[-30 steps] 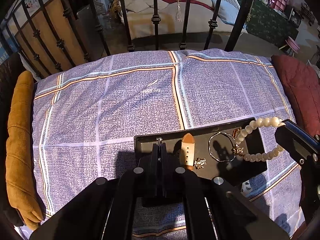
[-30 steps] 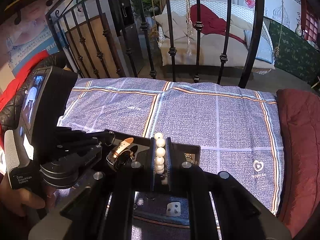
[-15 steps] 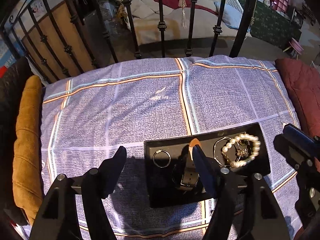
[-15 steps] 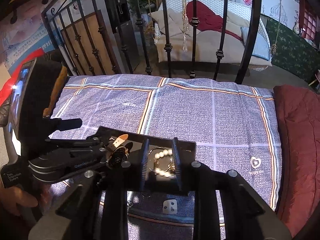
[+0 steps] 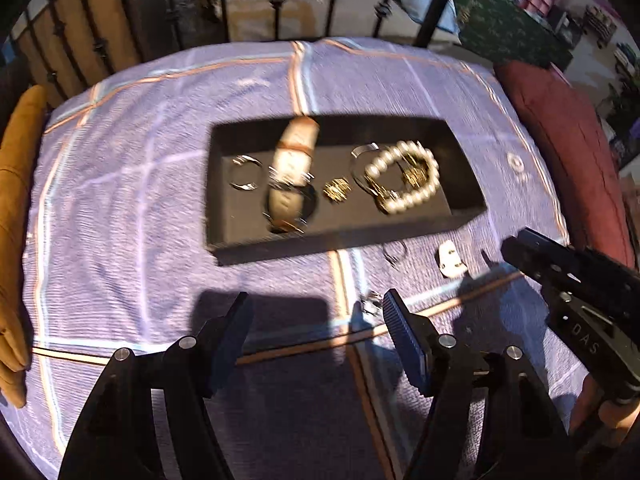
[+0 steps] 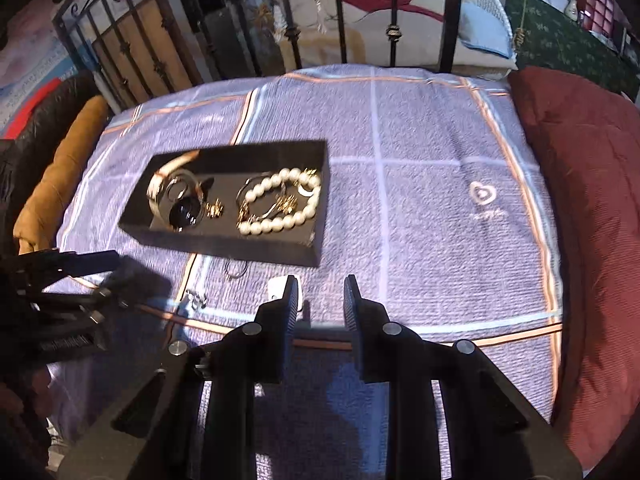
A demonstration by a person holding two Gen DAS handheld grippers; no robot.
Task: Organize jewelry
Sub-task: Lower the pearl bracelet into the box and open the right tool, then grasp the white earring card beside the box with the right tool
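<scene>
While both tools hang above the bed, the left hand-held gripper has just been opening and stands wide with nothing between its jaws; the right hand-held gripper has also parted, narrowly, and is empty too. Just beyond them, loose on the bedspread, lie a small ring, a silvery piece and a white tag. Farther off, the black tray holds a watch, a pearl bracelet and gold trinkets. Likely risk: the soft cloth yields, so a small piece slips from the pads. Only the right view shows the watch face; only the left shows a thin ring at the tray's left end.
</scene>
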